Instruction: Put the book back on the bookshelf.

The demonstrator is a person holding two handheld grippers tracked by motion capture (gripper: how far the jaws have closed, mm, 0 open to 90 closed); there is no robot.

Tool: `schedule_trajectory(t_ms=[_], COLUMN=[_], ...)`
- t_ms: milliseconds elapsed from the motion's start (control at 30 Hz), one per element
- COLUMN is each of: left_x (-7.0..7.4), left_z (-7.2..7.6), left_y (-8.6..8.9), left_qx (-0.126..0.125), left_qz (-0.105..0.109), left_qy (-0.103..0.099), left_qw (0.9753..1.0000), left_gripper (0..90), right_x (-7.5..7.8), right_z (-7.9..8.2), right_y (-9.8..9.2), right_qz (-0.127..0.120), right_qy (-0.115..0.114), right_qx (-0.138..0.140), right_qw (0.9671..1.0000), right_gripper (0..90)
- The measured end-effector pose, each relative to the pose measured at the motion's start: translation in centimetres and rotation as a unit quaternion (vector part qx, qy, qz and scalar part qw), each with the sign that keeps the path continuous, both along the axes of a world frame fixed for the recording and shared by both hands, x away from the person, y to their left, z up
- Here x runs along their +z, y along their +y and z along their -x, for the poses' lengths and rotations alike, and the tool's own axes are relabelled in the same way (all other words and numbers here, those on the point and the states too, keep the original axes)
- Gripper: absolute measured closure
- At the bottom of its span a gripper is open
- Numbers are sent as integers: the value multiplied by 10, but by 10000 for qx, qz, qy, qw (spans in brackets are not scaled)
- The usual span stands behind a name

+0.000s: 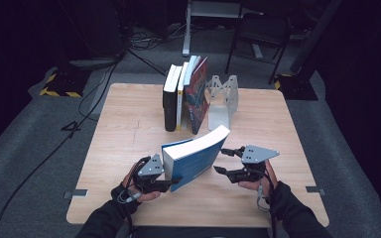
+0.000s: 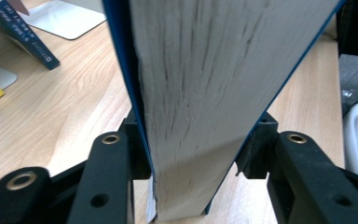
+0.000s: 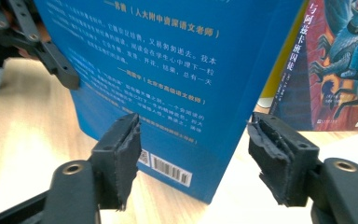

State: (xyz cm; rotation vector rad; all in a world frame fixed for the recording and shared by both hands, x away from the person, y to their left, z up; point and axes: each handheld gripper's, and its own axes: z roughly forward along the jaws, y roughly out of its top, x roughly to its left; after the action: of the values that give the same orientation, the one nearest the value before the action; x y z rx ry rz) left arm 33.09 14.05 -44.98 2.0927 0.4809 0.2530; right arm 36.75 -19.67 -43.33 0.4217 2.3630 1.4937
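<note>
Thick, stiff, heavyish blue book, centre frame: pinched by left gripper; right gripper spread, empty.

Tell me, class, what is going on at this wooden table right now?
A person works with two tools. The left hand-held gripper is clamped on a thick blue paperback book, holding it tilted above the light wooden table. The right hand-held gripper sits open beside the book's cover, not gripping it. Behind, a row of upright books stands beside a grey metal bookend.
</note>
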Motion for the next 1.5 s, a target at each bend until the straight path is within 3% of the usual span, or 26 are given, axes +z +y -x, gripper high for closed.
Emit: schedule_trajectory(t_ms=[67,200,333,567,767,867,967,1033,1167,1267,1400,1500], left_x=[0,2,2,3,4,2,2,1,1,1,1,0], left_z=[0,0,-1,-3,-4,-3,-1,1,2,0,-2,-4], left_y=[1,1,2,9,16,17,18,18,18,18,17,15], left_qx=[-8,-113,-240,-411,-530,-374,122,273,452,507,525,549], left_qz=[-18,-251,-207,-214,-244,-179,-200,-149,-95,-50,-40,-37], left_qy=[-22,-79,-4,62,112,29,-110,-122,-169,-168,-181,-211], left_qw=[10000,9996,9995,9989,9982,9991,9997,9994,9988,9986,9984,9983], left_gripper=[563,588,590,589,582,570,454,430,412,411,407,399], right_x=[0,3,6,8,5,3,2,2,3,6,12,17], right_z=[-1,-12,-26,-31,-34,-32,-28,-27,-23,-15,-7,-6], right_y=[2,3,-1,2,11,19,21,18,11,2,0,4], right_qz=[50,-31,-205,-271,-157,-67,-28,-46,30,122,257,71], right_qy=[-8,-28,36,110,256,279,196,197,144,131,31,-38], right_qx=[-16,29,-15,262,564,686,654,672,702,903,1063,1105], right_qw=[10000,10000,9998,9992,9980,9972,9977,9975,9974,9958,9940,9938], right_gripper=[337,340,330,313,303,361,379,419,473,525,528,502])
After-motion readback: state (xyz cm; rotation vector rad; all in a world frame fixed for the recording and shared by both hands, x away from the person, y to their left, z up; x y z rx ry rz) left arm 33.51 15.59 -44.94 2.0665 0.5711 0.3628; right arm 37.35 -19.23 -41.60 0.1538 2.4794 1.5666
